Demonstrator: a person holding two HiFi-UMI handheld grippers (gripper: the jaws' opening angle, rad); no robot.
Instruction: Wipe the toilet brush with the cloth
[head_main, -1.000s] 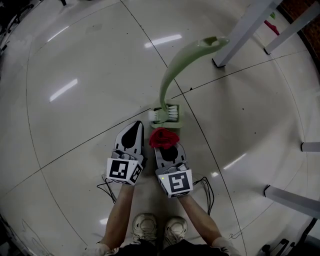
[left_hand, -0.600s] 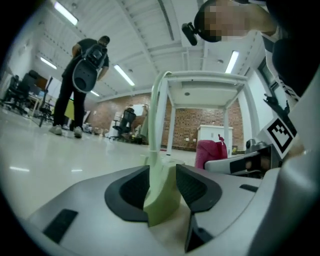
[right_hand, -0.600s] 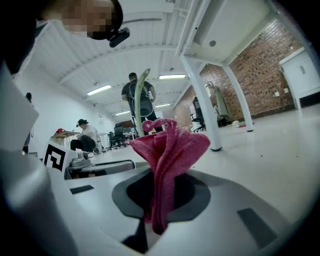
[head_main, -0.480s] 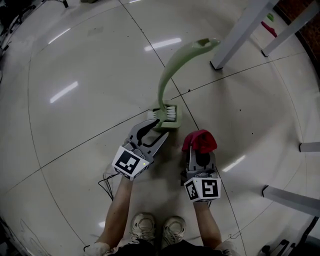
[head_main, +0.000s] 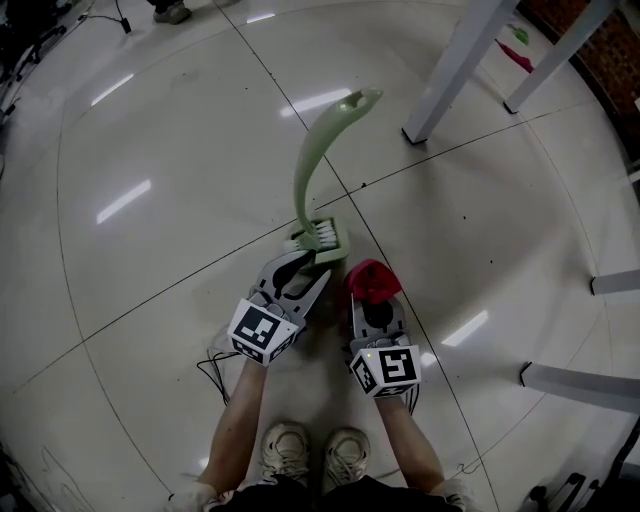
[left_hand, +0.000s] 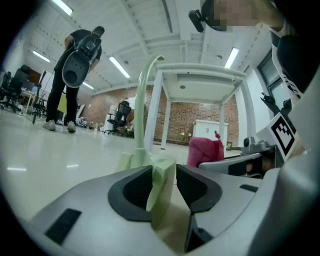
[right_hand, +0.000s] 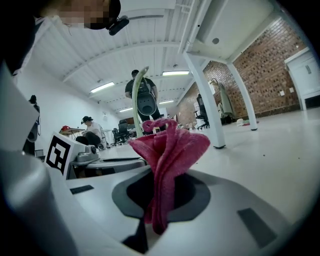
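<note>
Head view: toilet brush (head_main: 300, 185) stands on the floor (head_main: 180, 250) straight ahead of the left claw (head_main: 308, 268). It is pale green, with a curved handle that rises and arches away from both claws, and white bristles down in its flat green base (head_main: 325, 243). The left claw lies low and close to level, tips at the near corner of the base. Left gripper view: that corner sits between the jaws, which have just been opening. Both dark pads lie against the green edge, so it's a pinch on the base with the jaws part-way spread. The handle goes up just beyond the tips, a bit left of centre. The cloth (head_main: 372, 280) is red-pink and bunched, sticking up out of the right claw (head_main: 374, 298). Right gripper view: jaws pressed together on the cloth's lower fold, fabric fanning out above the pads. From the left claw, the cloth sits just right of the base and close to it; can't tell if they touch. It is clear of the handle and bristles. The claws lie side by side and point away from the person, whose shoes (head_main: 290, 448) are right behind them. White table legs (head_main: 447, 70) are well ahead and to the right of the right claw. A standing person (left_hand: 80, 55) is far off, ahead-left of the left claw.
</note>
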